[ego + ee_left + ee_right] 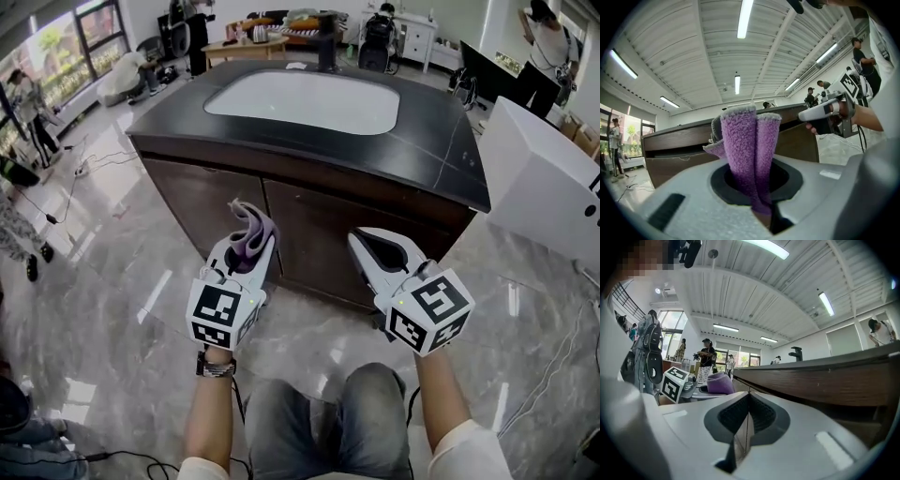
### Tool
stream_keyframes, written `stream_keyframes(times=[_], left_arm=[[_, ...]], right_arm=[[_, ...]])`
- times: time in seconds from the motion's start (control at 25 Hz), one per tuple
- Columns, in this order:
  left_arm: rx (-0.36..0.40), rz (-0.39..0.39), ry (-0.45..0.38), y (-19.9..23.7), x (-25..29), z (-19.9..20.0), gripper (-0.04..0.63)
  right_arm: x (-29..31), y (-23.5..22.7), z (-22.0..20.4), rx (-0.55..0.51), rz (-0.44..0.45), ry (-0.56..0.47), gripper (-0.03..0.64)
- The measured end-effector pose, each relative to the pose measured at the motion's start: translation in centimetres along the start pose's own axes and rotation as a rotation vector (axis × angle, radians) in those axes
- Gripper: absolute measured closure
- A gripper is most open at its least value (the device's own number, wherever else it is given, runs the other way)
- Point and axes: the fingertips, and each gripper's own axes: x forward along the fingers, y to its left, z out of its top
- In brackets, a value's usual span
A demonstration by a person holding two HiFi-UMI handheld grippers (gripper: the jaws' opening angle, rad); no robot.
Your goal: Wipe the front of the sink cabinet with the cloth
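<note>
My left claw [246, 251] is clamped on the purple cloth [251, 234]. The left gripper view shows the cloth [745, 150] pinched deep between the jaws, with its folded end standing up past the tips. My right claw [366, 246] has its jaws pressed together with nothing between them, as the right gripper view [748, 413] shows.

Straight ahead of both claws is the dark front of the sink cabinet [319, 225]. Its two doors are shut, and the seam between them [265, 220] runs just right of my left claw. The cloth is up by the left door, but I cannot tell whether it touches the wood. Above and beyond the claws, a white basin [309, 101] is sunk in the black countertop [441, 150], and a dark faucet [327, 52] stands at its far rim.

The countertop's front edge overhangs the doors above my claws. The claws are side by side but apart. Left of my left claw the marble floor [122, 253] lies open along the cabinet. Right of my right claw a large white box [544, 187] stands near the cabinet's right corner, so there is less room on that side. Behind the claws are my own knees [328, 422].
</note>
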Motion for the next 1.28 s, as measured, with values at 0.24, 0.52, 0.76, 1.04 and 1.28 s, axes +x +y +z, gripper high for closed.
stream_keyframes(times=[0.24, 0.52, 0.76, 1.04, 1.28], left_arm=[[-0.026, -0.014, 0.019, 0.0, 0.5, -2.6, 0.541], [-0.029, -0.008, 0.019, 3.1, 3.9, -2.8, 0.543], [-0.065, -0.025, 0.015, 4.7, 6.5, -2.5, 0.541], [-0.074, -0.042, 0.012, 4.7, 8.8, -1.9, 0.538], [-0.060, -0.056, 0.019, 3.2, 9.0, -2.3, 0.540]], right_arm=[[-0.4, -0.3, -2.5, 0.024, -0.035, 0.012, 0.611], [-0.3, -1.4, -1.8, 0.043, -0.065, -0.006, 0.611], [-0.6, -2.2, -2.1, 0.027, -0.104, 0.009, 0.611], [-2.0, -4.4, -2.4, 0.015, -0.154, 0.042, 0.611], [-3.7, -5.2, -4.1, 0.038, -0.202, 0.057, 0.611]])
